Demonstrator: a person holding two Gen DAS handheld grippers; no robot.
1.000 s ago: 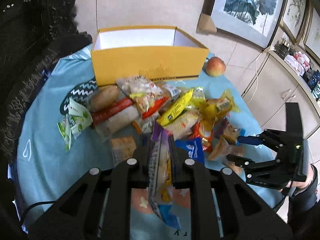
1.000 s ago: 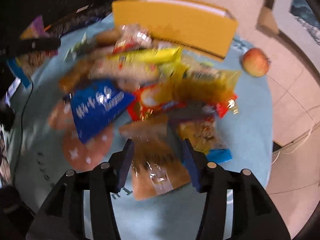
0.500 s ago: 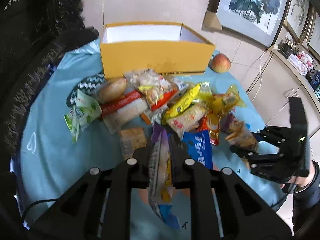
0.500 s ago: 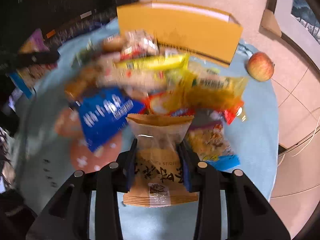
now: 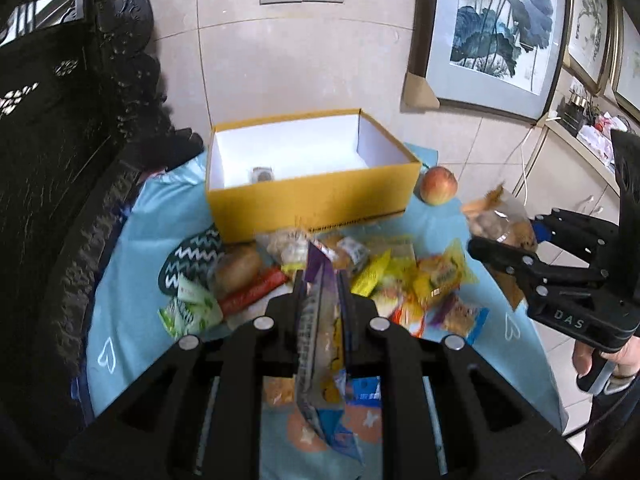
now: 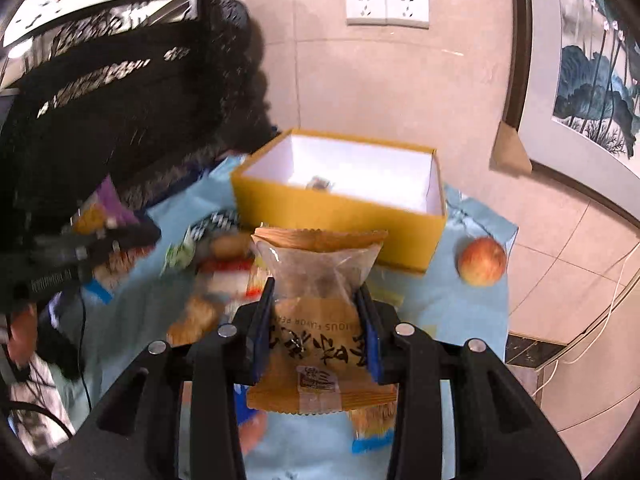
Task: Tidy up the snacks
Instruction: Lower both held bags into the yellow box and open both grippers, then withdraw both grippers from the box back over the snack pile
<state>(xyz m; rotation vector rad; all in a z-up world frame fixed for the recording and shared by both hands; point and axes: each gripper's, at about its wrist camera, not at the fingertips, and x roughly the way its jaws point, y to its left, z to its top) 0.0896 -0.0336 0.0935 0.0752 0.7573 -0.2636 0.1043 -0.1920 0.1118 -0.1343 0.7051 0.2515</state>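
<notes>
Two packets are held above the tabletop (image 5: 132,280). The left hand-held gripper (image 5: 322,304) pinches a purple packet (image 5: 320,332); its print is unreadable. Beyond, the yellow box (image 5: 312,196) stands at the far edge. The right hand-held gripper (image 6: 316,320), marked "DAS", pinches a tan packet (image 6: 316,344) reading "FLAVOR". An apple (image 6: 482,261) sits near the right corner.
</notes>
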